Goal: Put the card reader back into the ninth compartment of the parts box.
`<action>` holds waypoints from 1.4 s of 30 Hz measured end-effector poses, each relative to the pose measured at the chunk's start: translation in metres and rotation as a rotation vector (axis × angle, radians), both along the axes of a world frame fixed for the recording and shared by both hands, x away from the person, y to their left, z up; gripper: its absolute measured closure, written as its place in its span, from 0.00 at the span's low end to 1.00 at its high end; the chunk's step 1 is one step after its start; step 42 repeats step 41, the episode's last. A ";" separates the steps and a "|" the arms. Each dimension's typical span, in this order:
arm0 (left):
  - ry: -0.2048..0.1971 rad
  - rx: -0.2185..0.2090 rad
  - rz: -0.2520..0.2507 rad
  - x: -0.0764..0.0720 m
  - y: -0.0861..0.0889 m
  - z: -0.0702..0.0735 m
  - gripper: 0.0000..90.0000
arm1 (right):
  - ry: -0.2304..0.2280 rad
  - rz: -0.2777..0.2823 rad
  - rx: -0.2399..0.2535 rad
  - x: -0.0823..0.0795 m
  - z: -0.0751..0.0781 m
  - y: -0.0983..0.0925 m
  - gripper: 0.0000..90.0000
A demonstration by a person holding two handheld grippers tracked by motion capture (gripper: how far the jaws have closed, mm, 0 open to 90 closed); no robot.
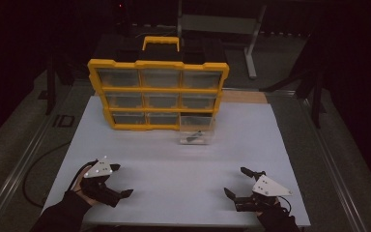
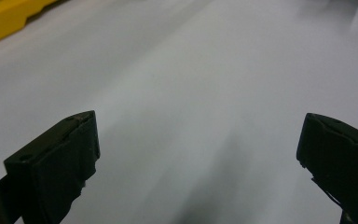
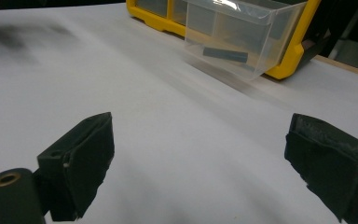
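Desk [image 1: 174,164]: smooth matt white top. Organizer [image 1: 158,92]: glossy yellow plastic frame. Loose drawer [image 3: 242,37]: clear glossy plastic. Right tool [image 3: 200,163]: matt black, rough-edged pads.

Black sleeves, black two-jaw claws — left claw [image 1: 117,180], right claw [image 1: 237,181] — grey three-cornered top plates.

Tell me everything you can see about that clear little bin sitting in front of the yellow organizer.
The clear plastic bin is a small see-through drawer with thin walls and an open top, pulled out of the yellow organizer. It rests on the white table at the organizer's lower right corner, where one slot looks vacant. In the right gripper view it appears tilted. A dark, flat, oblong piece lies inside. Neither gripper touches it.
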State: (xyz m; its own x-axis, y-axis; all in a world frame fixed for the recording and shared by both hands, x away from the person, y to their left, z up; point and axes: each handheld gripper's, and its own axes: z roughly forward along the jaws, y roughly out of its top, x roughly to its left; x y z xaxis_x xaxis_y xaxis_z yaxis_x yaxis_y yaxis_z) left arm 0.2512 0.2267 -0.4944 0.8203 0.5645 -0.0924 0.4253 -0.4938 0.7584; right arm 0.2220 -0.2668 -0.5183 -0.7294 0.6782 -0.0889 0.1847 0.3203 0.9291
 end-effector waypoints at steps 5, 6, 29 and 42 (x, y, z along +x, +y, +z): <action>0.006 -0.016 0.035 -0.004 0.006 -0.009 0.00 | 0.002 -0.002 0.001 0.000 0.000 0.000 0.09; 0.008 -0.020 0.042 -0.005 0.007 -0.010 0.00 | 0.012 -0.002 0.001 -0.001 0.000 0.000 0.09; -0.025 -0.005 0.162 -0.010 0.018 -0.032 0.00 | 0.008 -0.007 0.002 0.000 0.000 0.000 0.09; -0.025 0.002 0.156 -0.009 0.017 -0.035 0.00 | 0.013 0.001 -0.003 0.000 -0.001 0.000 0.09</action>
